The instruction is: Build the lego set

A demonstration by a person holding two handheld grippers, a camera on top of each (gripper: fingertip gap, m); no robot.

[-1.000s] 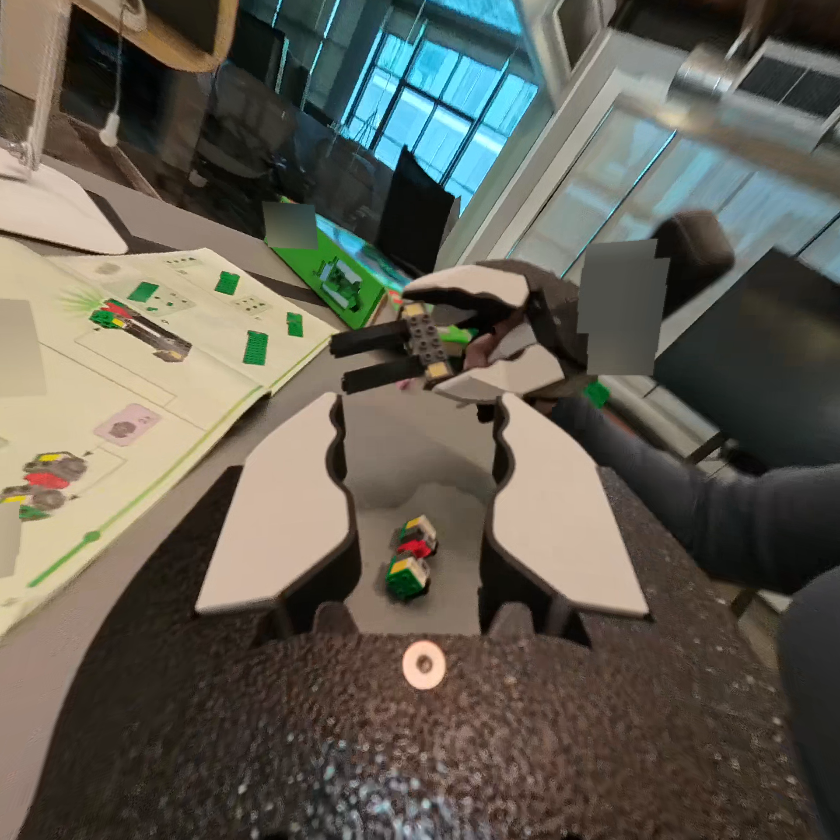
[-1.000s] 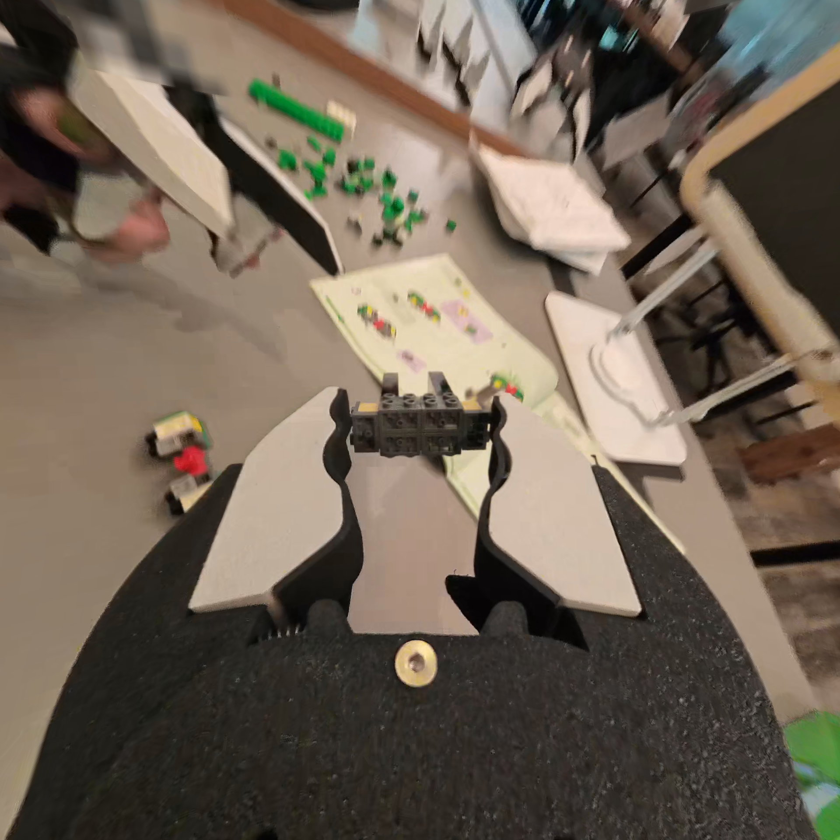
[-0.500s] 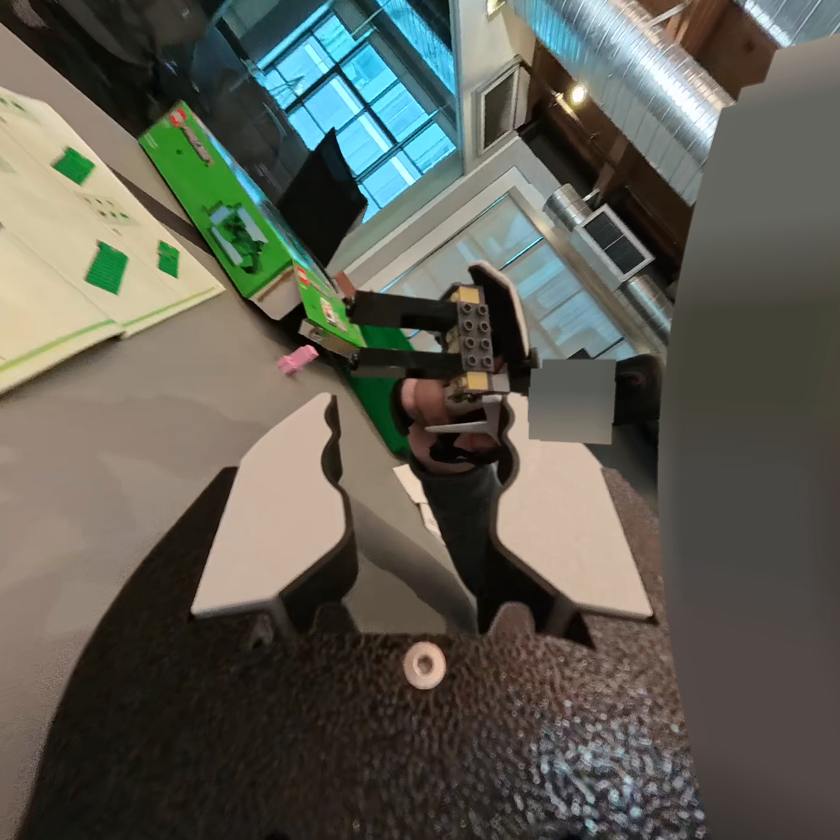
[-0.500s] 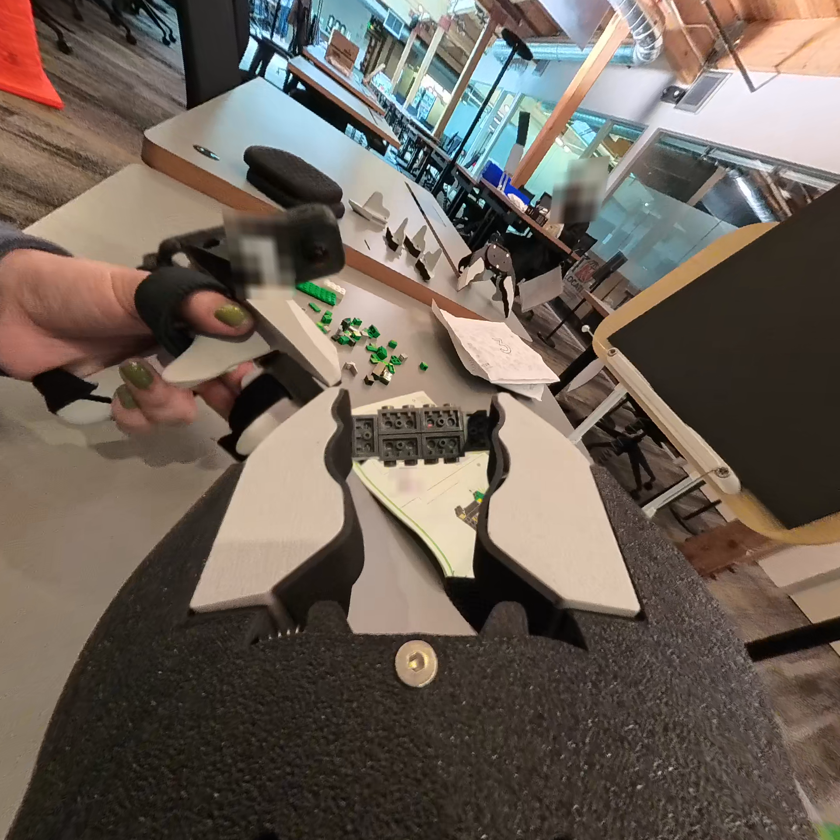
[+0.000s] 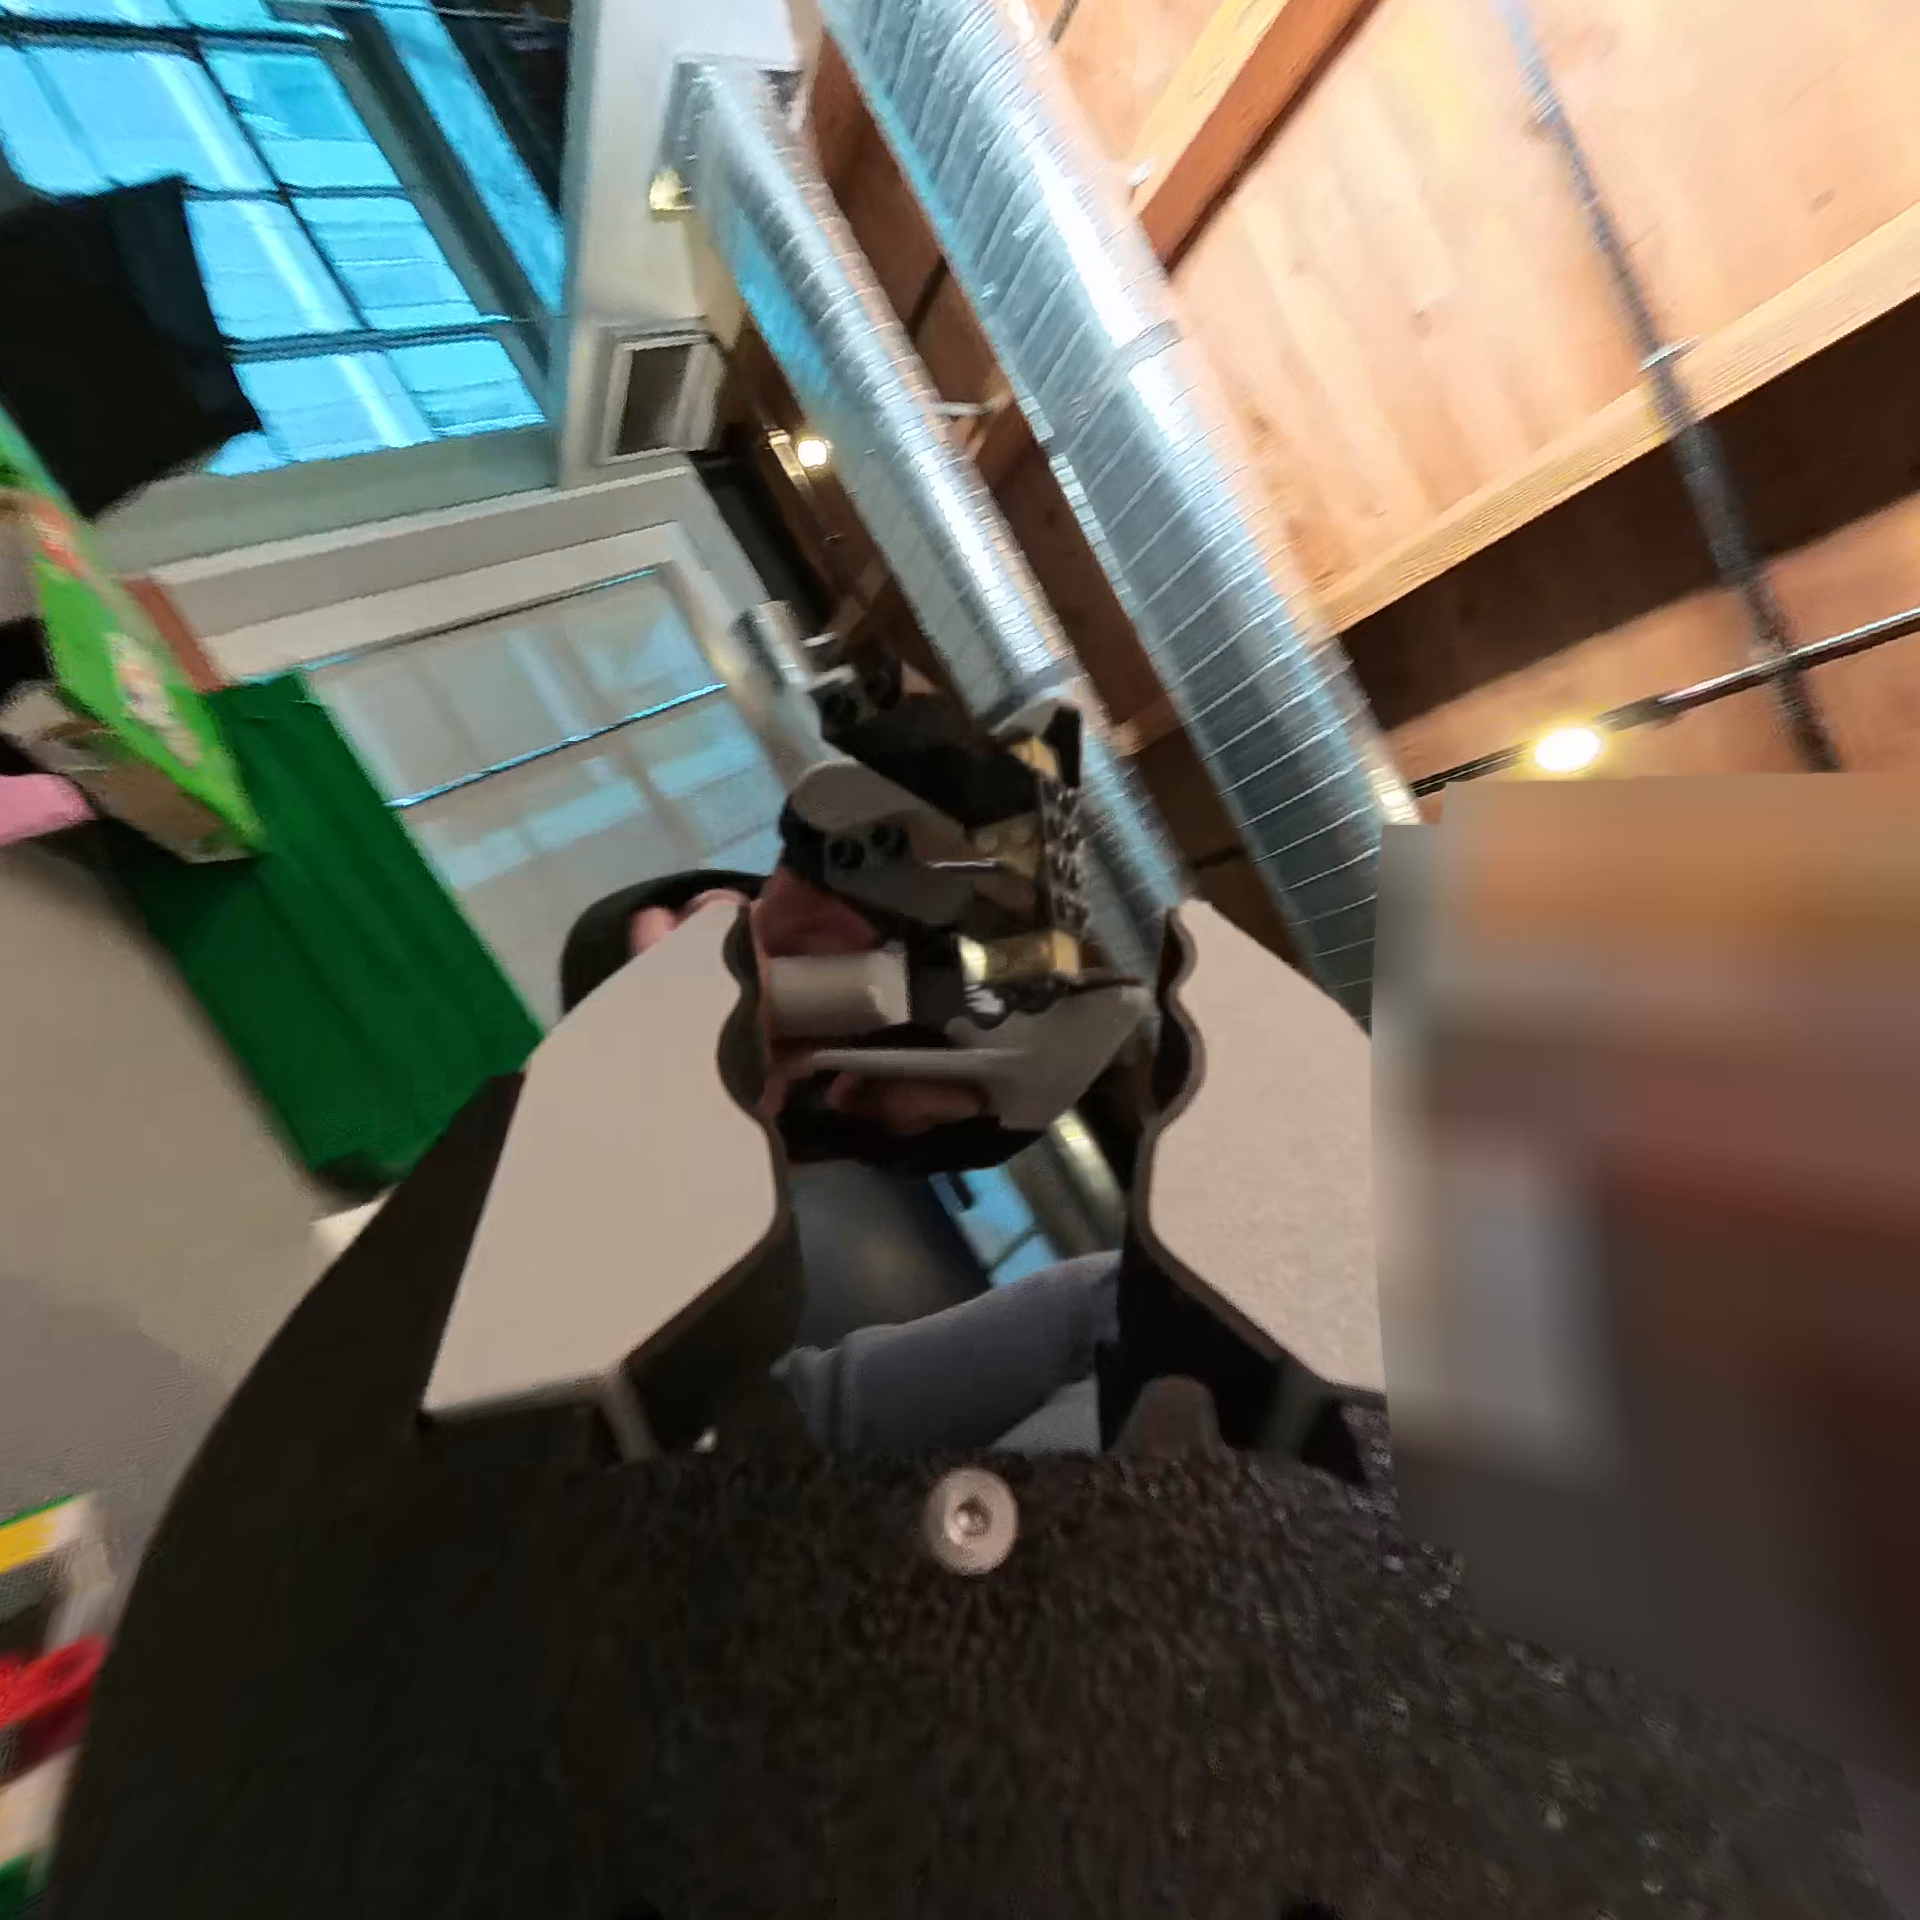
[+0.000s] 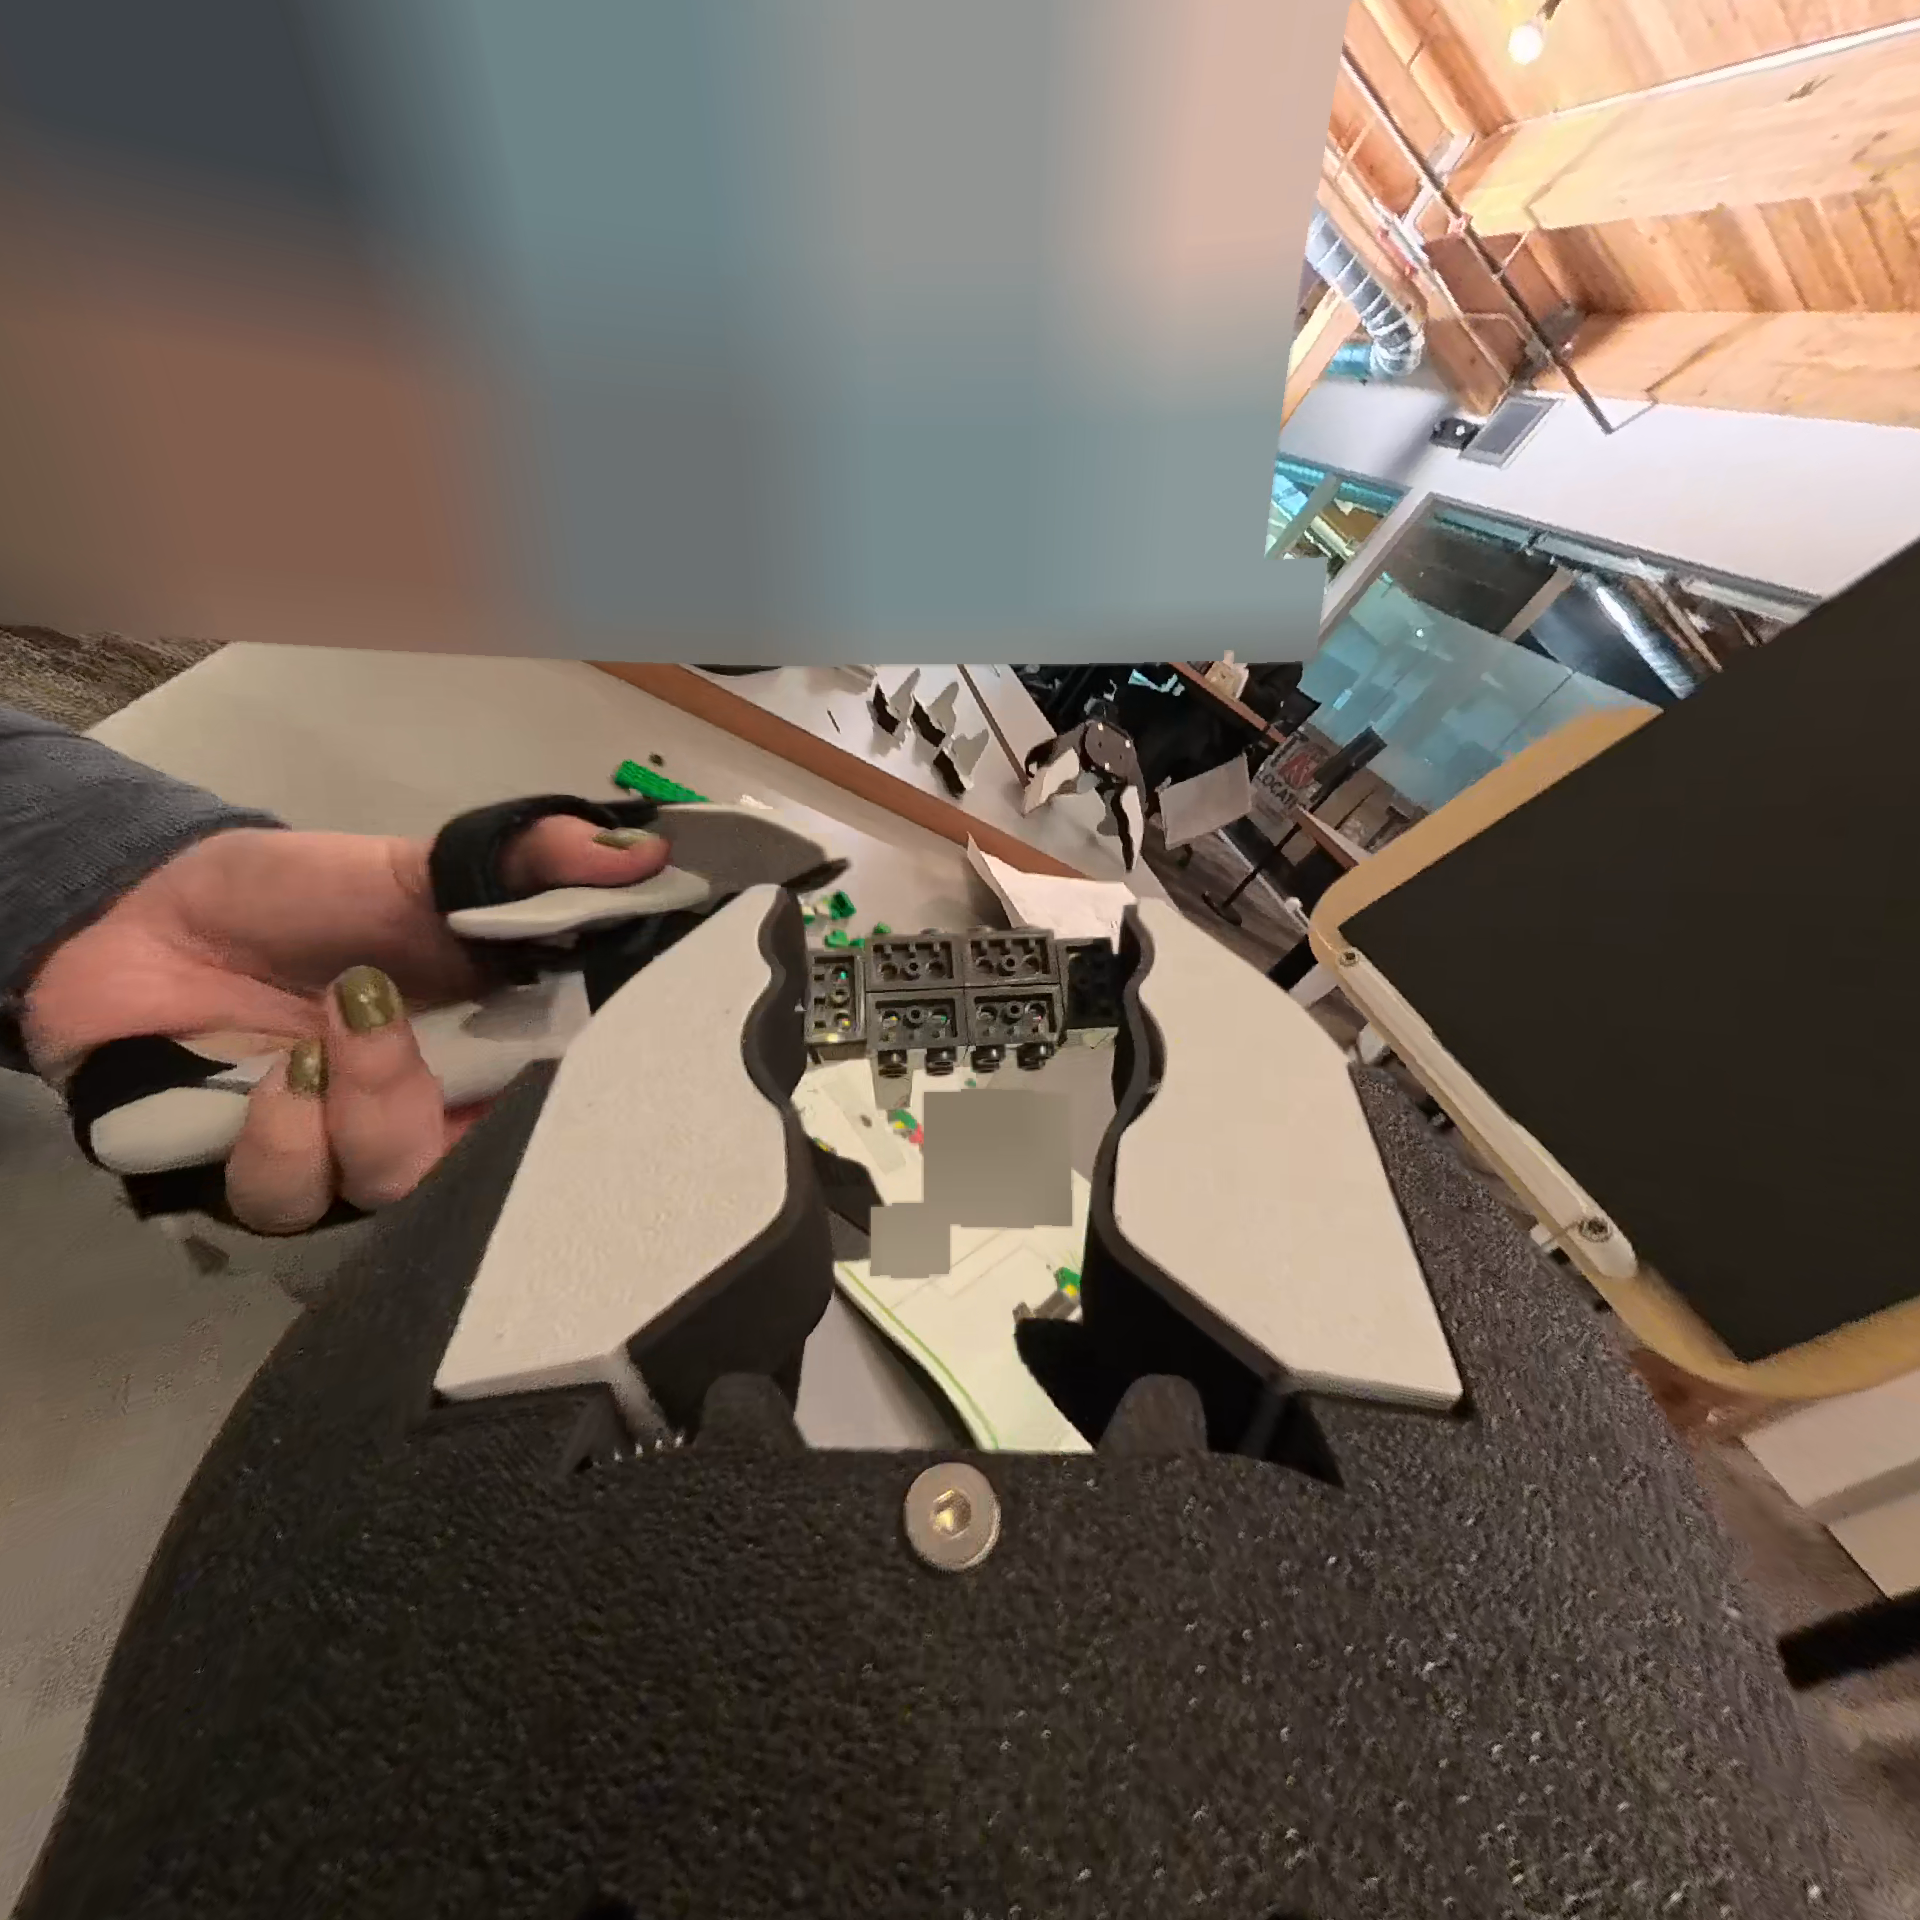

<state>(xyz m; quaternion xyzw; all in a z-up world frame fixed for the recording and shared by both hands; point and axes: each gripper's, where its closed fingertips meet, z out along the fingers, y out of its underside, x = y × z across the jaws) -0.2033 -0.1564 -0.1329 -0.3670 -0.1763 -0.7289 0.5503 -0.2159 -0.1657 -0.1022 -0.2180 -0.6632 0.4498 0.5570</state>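
Observation:
My right gripper (image 6: pixel 951 935) is shut on a dark grey lego assembly (image 6: pixel 940 997), held by its ends, studs facing the camera, well above the table. In the left wrist view the right gripper (image 5: pixel 935 883) shows close ahead, with the grey and tan assembly (image 5: pixel 1044 873) in it, just beyond my left fingertips. My left gripper (image 5: pixel 956 935) is open and empty, tilted up toward the ceiling. In the right wrist view the left gripper (image 6: pixel 717 862) is held in a hand just left of the assembly. The instruction booklet (image 6: pixel 935 1309) lies on the table below.
Loose green bricks (image 6: pixel 836 904) and a white paper (image 6: pixel 1039 883) lie on the grey table (image 6: pixel 156 1351). A black panel with a wooden frame (image 6: pixel 1662 987) stands at right. The green lego box (image 5: pixel 125 675) is at left. A small colourful build (image 5: pixel 42 1662) shows at the lower left edge.
Both grippers have risen off the table and tilted upward. The left view has swung from the table to the ceiling. The right gripper keeps the assembly and is now closer to the left one.

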